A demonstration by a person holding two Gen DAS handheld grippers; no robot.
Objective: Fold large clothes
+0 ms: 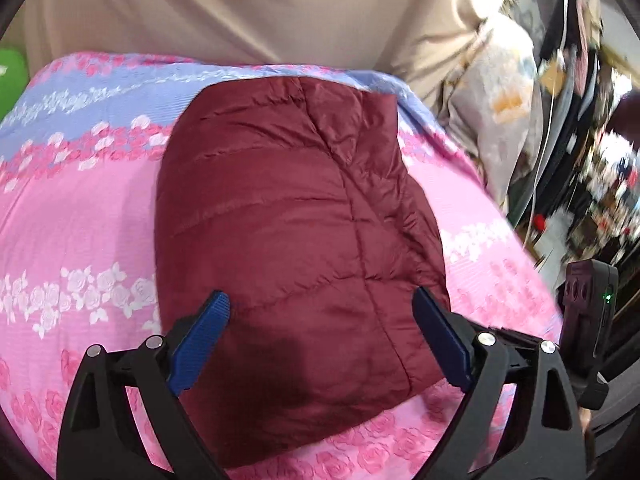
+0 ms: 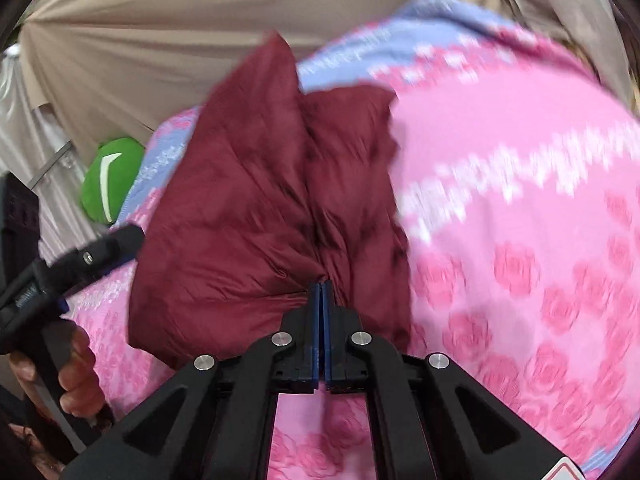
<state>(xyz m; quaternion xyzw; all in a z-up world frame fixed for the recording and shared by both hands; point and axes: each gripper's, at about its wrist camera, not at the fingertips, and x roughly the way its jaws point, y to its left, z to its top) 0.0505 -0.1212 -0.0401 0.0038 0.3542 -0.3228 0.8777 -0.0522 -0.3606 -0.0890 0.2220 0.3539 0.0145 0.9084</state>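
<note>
The maroon quilted puffer jacket (image 1: 296,216) lies folded into a thick bundle on the pink rose-print bedspread (image 1: 80,216), nearer the bed's right edge than its left, its far end close to the lavender band by the beige curtain (image 1: 240,8).

The right gripper (image 2: 321,286) has its blue pads pressed together on a bunched pinch of the jacket's near edge. The left gripper (image 1: 320,336) hangs over the bundle with its blue fingers (image 1: 200,340) spread wide, holding nothing and apparently not touching the cloth.

The main risk is likely the narrow pinch. The shell looks slick and the filling springy, so a pull from that single point could drag the whole bundle across the bedspread, or let the fabric slip out. With the left gripper not pinning the stack, the padded layers may spring apart and the raised flap (image 2: 276,92) at the far end could flop open. A pull towards the right could also carry the jacket to the bed's edge. The right wrist view is blurred, so the depth of the bite cannot be judged.
</note>
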